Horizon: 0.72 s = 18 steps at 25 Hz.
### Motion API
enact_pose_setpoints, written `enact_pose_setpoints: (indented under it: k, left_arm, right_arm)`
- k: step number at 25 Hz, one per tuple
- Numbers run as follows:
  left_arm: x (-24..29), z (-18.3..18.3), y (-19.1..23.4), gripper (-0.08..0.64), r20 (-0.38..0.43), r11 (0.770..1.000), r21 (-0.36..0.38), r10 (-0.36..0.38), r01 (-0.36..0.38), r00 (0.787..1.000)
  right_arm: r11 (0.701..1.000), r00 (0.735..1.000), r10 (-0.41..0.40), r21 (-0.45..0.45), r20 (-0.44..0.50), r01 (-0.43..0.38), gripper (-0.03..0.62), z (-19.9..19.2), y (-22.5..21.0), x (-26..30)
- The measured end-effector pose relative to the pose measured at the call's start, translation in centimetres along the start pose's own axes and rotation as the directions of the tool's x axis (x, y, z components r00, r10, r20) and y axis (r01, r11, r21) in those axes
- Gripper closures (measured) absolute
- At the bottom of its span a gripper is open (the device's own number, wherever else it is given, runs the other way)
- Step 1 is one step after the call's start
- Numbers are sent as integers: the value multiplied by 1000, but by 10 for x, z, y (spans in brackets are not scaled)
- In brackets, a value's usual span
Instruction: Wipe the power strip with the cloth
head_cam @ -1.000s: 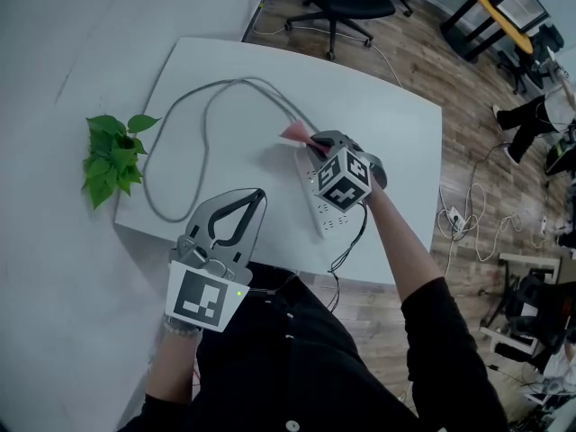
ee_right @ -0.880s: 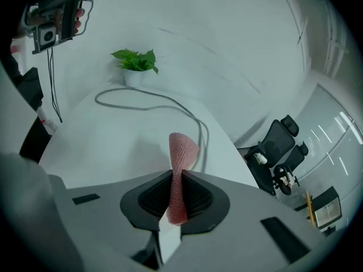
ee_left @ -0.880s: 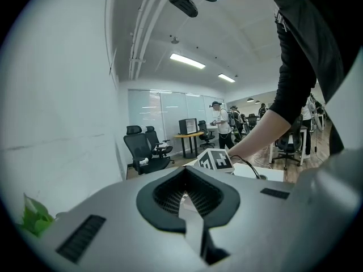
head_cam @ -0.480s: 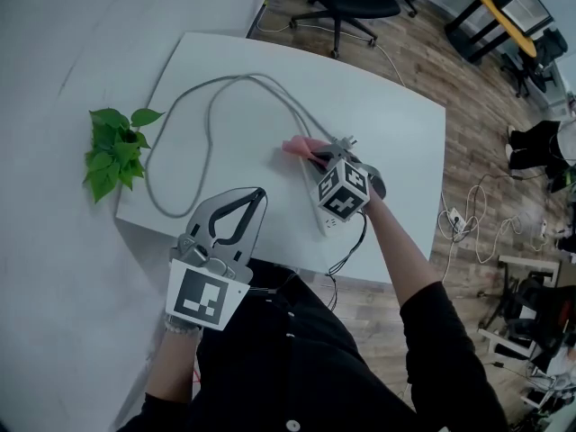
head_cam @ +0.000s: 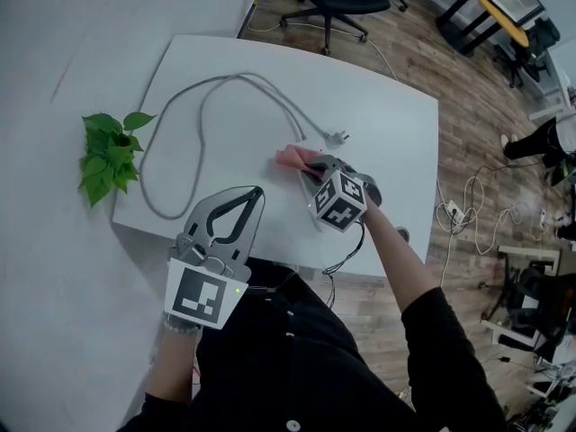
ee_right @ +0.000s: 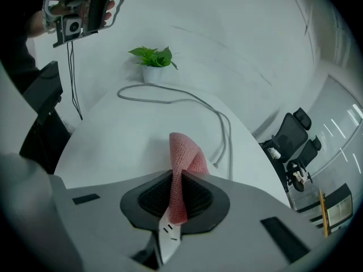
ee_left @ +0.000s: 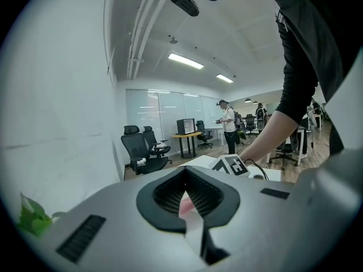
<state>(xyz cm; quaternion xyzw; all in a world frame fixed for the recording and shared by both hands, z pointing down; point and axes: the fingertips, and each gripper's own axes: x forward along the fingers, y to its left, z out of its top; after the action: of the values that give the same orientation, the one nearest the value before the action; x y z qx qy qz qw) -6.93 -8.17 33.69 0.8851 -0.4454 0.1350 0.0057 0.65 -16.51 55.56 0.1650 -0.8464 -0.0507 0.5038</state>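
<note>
A: How do the right gripper's (ee_right: 180, 177) jaws stand?

B: They are clenched on the pink cloth (ee_right: 182, 152). A band of it runs down between the dark pads (ee_right: 150, 200). Its free end rises above the tips and folds over forward.

A: And the power strip (ee_right: 166, 238)?

B: It lies directly under those jaws. In the right gripper view its white face, with small slots, shows through the gap below the pinched cloth. In the head view the gripper and its marker cube (head_cam: 339, 201) cover nearly all of it, near the front edge of the white table (head_cam: 387, 124).

A: Is the cloth pressed against it?

B: Neither view shows the contact clearly enough to say.

A: What about the left gripper (head_cam: 254, 193)?

B: Its jaws are together with nothing between them. The person holds it off the table's near left corner, well apart from the strip. In its own view the pink cloth and the white strip show only far off, through the opening between its pads.

A: What else lies on the table?

B: A grey cable (head_cam: 202, 106) loops over the far half. Its plug (head_cam: 339, 136) lies free just beyond the cloth. A green plant (head_cam: 108, 156) stands at the table's left edge.
</note>
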Motion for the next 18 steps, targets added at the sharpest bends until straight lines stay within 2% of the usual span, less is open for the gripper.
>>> enact_pose_setpoints:
  k: [18]
  left_arm:
    - [11, 8, -20, 548, 25, 998, 19, -65, 65, 998]
  right_arm:
    - [995, 1000, -4, 97, 26, 2, 535, -31, 42, -30]
